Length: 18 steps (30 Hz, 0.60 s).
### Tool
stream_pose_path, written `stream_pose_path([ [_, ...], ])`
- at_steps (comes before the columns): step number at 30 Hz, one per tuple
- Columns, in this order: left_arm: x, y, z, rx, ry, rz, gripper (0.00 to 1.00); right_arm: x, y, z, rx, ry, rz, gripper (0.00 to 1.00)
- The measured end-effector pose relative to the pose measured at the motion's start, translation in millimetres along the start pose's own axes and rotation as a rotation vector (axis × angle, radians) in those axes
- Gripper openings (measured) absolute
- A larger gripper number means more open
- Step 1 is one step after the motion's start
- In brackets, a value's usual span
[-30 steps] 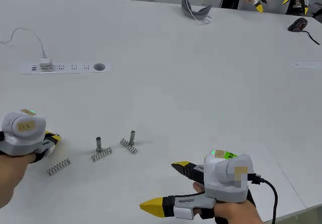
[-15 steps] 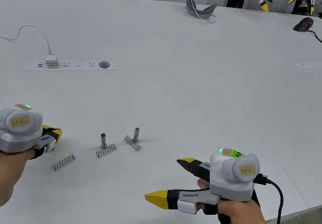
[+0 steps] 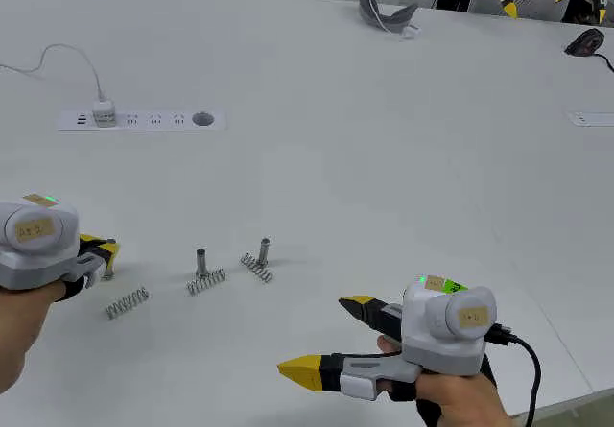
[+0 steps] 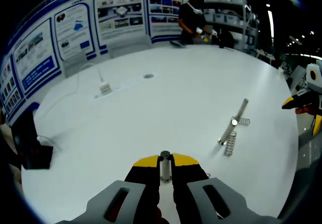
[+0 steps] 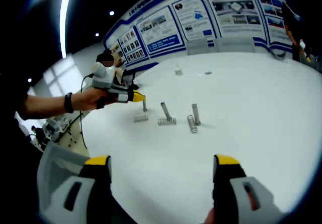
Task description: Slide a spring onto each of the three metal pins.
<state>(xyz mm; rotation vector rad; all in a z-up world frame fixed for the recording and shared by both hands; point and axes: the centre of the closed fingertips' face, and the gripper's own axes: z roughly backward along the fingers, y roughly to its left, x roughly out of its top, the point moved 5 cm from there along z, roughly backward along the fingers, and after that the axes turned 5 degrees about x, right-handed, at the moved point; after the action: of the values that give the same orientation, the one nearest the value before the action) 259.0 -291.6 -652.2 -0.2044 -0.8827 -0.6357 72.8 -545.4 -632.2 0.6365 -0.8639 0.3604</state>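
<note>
Operator: White bench (image 3: 384, 177), display boards (image 4: 121, 12) on the far wall. Report jaw state.

Checker: Left gripper (image 4: 164, 159): jaws closed on the held pin (image 4: 164, 169), which stands upright between the yellow tips. Its lower length is hidden by the jaws. Right gripper (image 3: 324, 337): jaws spread wide with nothing between them, near the bench's front edge.

Operator: Remaining parts?

Checker: Left standing pin (image 3: 201, 259) and right standing pin (image 3: 264, 250) are upright on the bench between the grippers. Second spring (image 3: 206, 281) lies at the foot of the former and third spring (image 3: 256, 267) at the foot of the latter; contact cannot be confirmed. First spring (image 3: 128, 302) lies alone, near the left gripper. All three springs lie flat, off the pins.

Operator: Change against one second ago?

Checker: None in the layout. Pins and springs keep their places and the right jaws remain spread. The picture shift is camera motion.

Operator: Unclear items?

Checker: In the head view the held pin is too small to tell whether it touches the bench.
</note>
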Motion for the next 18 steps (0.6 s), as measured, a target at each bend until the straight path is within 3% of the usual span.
stream_pose_path([
  [18, -6.2, -0.9, 10.1, 0.009, 0.005, 0.010, 0.08, -2.9, 2.5, -0.7, 0.015, 0.006, -0.003, 0.85],
])
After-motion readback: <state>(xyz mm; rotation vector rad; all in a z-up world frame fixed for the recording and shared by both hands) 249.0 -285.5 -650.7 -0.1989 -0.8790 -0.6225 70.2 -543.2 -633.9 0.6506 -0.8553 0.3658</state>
